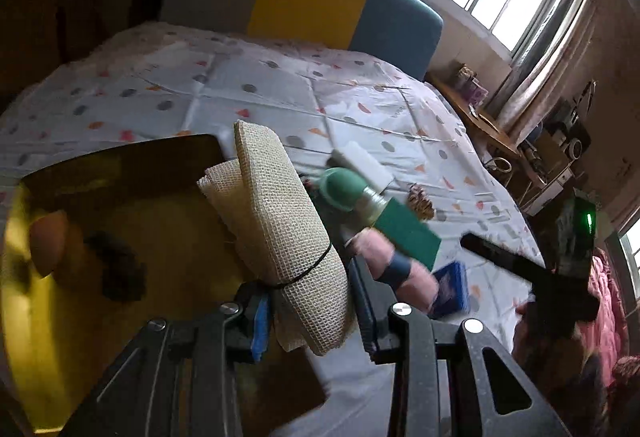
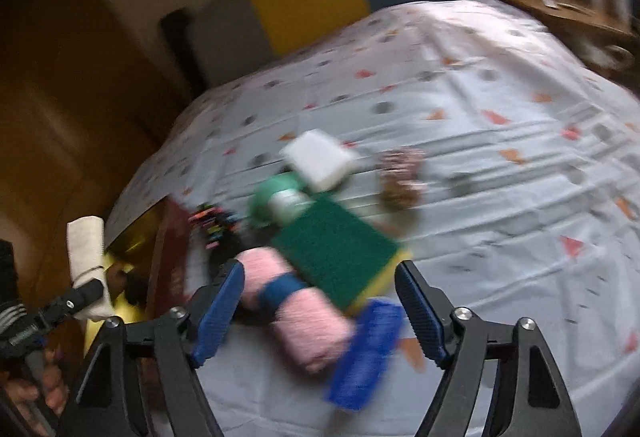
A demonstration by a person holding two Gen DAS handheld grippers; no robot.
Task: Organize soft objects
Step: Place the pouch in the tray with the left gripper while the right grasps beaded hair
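My left gripper (image 1: 310,311) is shut on a beige woven cloth roll (image 1: 280,221) tied with a black band, held above a yellow bin (image 1: 20,257) at the bed's left edge. The right wrist view shows the same roll (image 2: 86,257) at the far left. My right gripper (image 2: 320,313) is open over the bed, with a pink rolled towel (image 2: 304,325) with a blue band lying between its fingers; no pad clearly presses it. A green-and-yellow scouring sponge (image 2: 336,249), a white sponge (image 2: 320,157), a green roll (image 2: 276,197) and a blue item (image 2: 364,353) lie close by.
The bin holds a brown object (image 1: 48,241) and a dark one (image 1: 120,269). A patterned scrunchie (image 2: 400,177) and a multicoloured item (image 2: 214,225) lie on the dotted bedsheet (image 2: 500,157). A yellow and blue headboard (image 1: 340,5) is behind, a wooden desk (image 1: 476,117) at the right.
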